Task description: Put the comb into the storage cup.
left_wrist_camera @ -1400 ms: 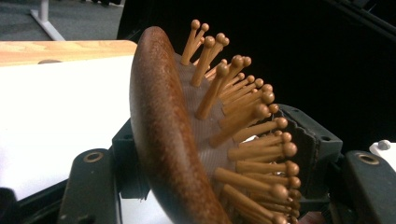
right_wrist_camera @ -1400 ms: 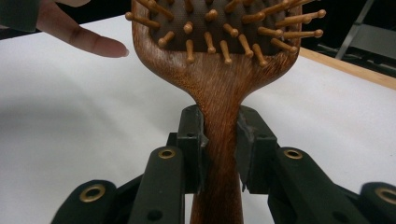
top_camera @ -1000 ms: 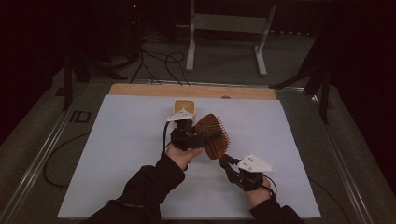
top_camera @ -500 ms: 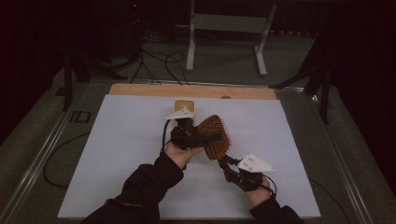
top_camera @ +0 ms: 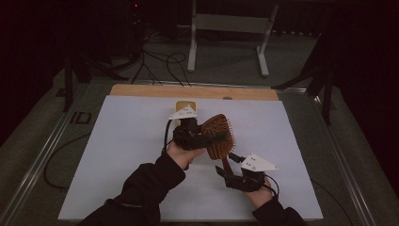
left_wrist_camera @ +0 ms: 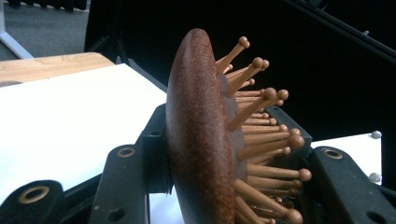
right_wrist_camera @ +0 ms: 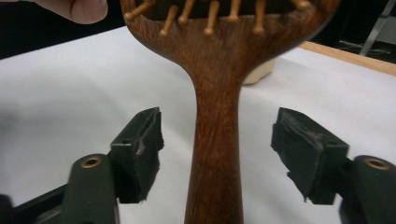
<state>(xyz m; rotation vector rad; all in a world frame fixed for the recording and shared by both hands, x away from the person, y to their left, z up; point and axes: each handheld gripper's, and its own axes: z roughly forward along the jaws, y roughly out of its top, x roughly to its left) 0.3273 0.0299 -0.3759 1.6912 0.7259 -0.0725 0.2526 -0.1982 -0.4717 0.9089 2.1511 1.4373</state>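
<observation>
Both forearms reach in from the desk's near edge. The left claw (top_camera: 214, 137) sits near the desk's middle, its jaws clamped on the hairbrush (top_camera: 219, 136) head. The right claw (top_camera: 225, 168), nearer the near edge, has just spread its jaws; its pads (right_wrist_camera: 140, 147) stand apart from the handle between them.

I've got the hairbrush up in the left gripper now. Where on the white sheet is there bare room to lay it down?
The white sheet is bare along its whole left side, and on the right between the hairbrush and the right edge. The middle is crowded: the left gripper, the right gripper and a cream object behind them.
</observation>
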